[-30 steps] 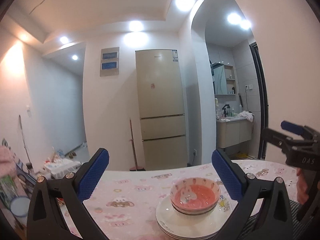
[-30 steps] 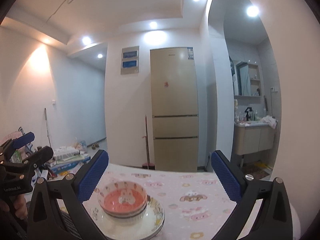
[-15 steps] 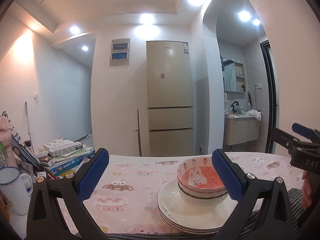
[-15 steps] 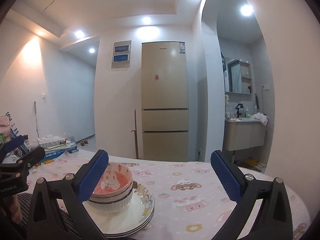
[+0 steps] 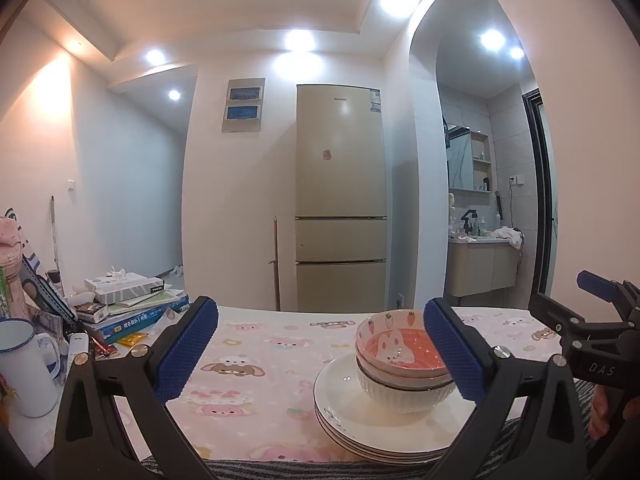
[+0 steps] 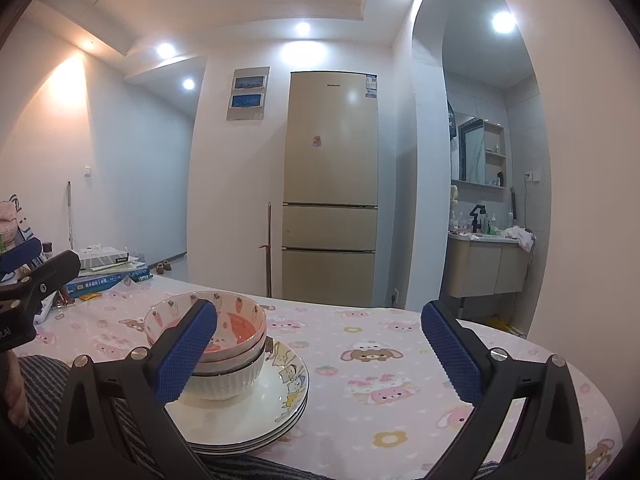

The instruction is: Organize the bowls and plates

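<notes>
**Stacked crockery at the near desk edge, both claws wide and empty**

Left to right. Your left claw is spread wide, holding nothing, blue textured pads either side of bare cloth. Far left on the desk: white enamel mug, then a pile of books with a white tissue box on top; print there is too small to read.

The task's things sit right of centre in the left view: a stack of white ceramic plates with cartoon print on the rim, carrying two nested bowls, a ribbed white ceramic bowl underneath and a pink-lined rabbit-and-strawberry ceramic bowl inside it. All rests on the pink cartoon-print desk, near its front edge.

Handling, as I judge it: glazed ceramic, stiff, slippery, chips easily, and the full stack will be heavy. Take one piece at a time. Pinch the top bowl across its rim wall, one pad in, one out; the plates offer only the thin rim, so go in low and level.

Your right claw is also wide and empty, its left pad in front of the bowls.

Readable text: "DAS" on the right claw's body in the left view. The beige three-door fridge has a brand line up top, too small to read.
</notes>
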The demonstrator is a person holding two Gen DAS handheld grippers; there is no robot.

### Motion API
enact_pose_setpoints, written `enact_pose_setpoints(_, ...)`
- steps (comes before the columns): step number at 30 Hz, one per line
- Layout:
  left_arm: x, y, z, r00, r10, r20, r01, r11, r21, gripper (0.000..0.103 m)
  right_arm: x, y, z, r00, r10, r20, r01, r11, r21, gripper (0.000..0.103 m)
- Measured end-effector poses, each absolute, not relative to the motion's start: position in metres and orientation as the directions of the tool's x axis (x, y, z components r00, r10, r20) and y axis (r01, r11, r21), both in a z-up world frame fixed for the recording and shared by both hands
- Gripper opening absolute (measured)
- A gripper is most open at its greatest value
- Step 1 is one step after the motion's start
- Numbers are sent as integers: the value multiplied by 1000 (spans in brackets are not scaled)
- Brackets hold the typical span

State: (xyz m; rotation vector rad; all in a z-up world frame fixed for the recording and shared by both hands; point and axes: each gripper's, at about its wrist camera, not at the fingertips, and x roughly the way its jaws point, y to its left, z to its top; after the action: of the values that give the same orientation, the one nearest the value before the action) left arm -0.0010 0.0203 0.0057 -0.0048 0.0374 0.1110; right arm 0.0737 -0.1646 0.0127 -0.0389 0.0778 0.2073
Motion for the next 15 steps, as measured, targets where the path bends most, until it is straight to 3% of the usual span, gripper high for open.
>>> enact_pose_setpoints(15,0,19,5,989,141,-46,-141,990,7,103,74,-163,12,975,204,-92,-206,978,-21,103)
